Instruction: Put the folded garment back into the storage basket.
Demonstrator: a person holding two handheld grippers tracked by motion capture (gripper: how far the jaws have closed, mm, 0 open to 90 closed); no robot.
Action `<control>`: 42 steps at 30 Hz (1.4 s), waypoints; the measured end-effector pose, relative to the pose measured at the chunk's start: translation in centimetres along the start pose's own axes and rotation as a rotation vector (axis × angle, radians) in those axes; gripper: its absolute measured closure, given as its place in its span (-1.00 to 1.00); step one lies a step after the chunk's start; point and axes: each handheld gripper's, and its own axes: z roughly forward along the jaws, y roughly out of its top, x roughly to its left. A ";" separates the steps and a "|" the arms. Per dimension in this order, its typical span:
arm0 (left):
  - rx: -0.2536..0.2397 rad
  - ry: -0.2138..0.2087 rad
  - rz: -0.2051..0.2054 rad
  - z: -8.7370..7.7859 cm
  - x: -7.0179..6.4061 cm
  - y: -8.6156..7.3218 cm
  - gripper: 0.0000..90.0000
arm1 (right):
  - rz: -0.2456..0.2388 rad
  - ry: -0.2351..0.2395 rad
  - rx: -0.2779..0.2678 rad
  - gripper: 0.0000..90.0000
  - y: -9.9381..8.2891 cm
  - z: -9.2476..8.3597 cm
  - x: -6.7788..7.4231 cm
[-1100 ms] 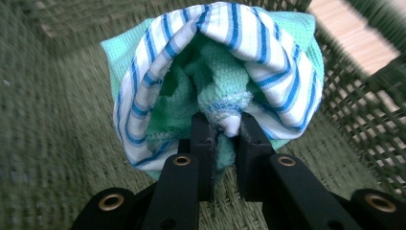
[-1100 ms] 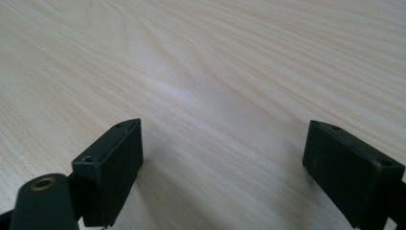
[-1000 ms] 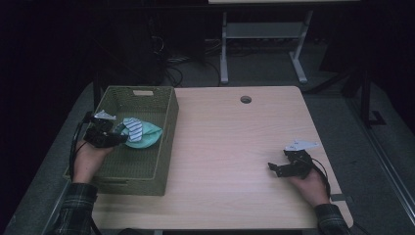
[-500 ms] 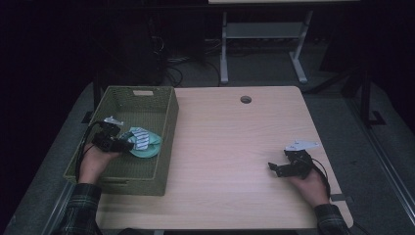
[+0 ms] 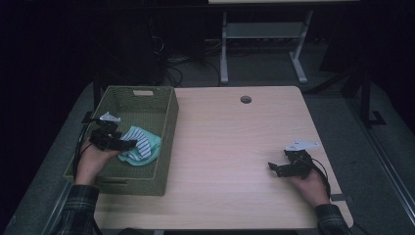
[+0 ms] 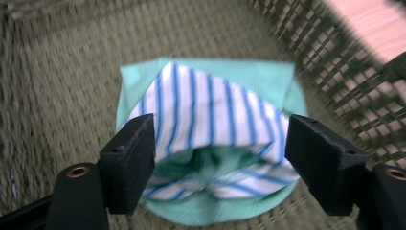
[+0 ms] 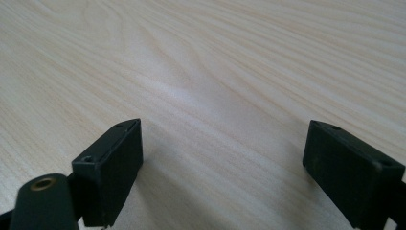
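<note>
Over the basket (image 5: 161, 147), at about nine o'clock on the table (image 5: 230, 161) in the high view, the left hand (image 5: 93, 164) comes up from the bottom edge with its checked sleeve at the basket's near corner. It holds the left gripper (image 5: 128, 145) roughly level, pointing toward three o'clock. Its jaws have just been opening and now stand wide, released. In the left gripper view the cloth (image 6: 210, 143) lies on the basket floor between them, and the pads do not press on it. That cloth is mint green with a white, blue-striped fold on top, bunched against the basket's right wall. At about four o'clock the right hand (image 5: 308, 183) rests on the bare table, forearm running in from the lower right corner. It holds the right gripper (image 5: 271, 167) low and pointing toward nine o'clock. The right gripper view shows its jaws spread apart over the pale wood grain with nothing between them. No lettering or brand can be read on the cloth, the basket or either gripper.
</note>
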 end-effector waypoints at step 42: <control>-0.187 -0.283 0.174 4.2 -19.4 6.0 -0.51 | 0.001 0.000 -0.001 -0.71 0.0 0.0 0.0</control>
